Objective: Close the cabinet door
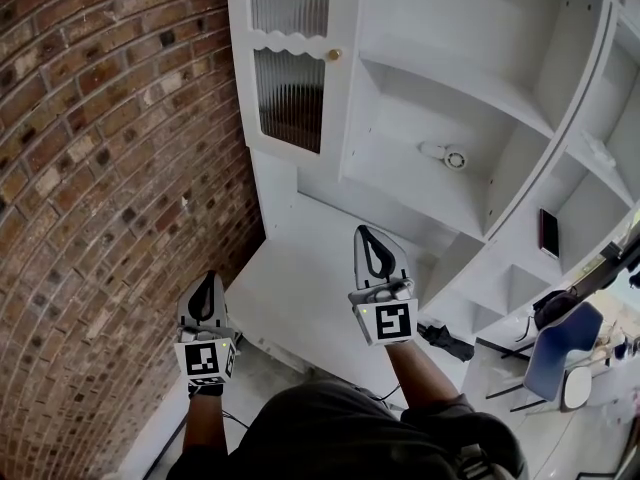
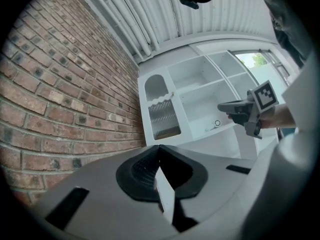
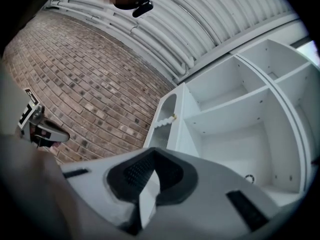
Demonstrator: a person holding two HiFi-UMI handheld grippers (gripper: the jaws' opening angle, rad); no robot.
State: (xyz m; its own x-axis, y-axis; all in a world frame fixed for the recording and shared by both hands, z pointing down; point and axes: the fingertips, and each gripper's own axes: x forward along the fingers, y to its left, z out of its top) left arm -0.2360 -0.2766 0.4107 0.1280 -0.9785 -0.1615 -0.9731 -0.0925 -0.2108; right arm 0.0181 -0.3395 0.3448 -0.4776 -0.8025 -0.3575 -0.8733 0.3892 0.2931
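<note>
The white cabinet door (image 1: pixel 291 60) has two ribbed glass panes and a small gold knob (image 1: pixel 334 55); it looks flush with the cabinet front at the left compartment. It also shows in the left gripper view as the door (image 2: pixel 162 113), and nearly edge-on in the right gripper view as the door (image 3: pixel 163 119). My right gripper (image 1: pixel 366 232) is shut on nothing, below the open shelves and well short of the door. My left gripper (image 1: pixel 206 280) is lower and to the left, by the brick wall, also shut and empty. Neither gripper touches the cabinet.
A brick wall (image 1: pixel 110 168) runs along the left. The cabinet's white counter (image 1: pixel 300 288) lies under the shelves. A small round white object (image 1: pixel 446 155) sits on one shelf and a dark flat item (image 1: pixel 548 232) on another. A blue chair (image 1: pixel 560 353) stands at the right.
</note>
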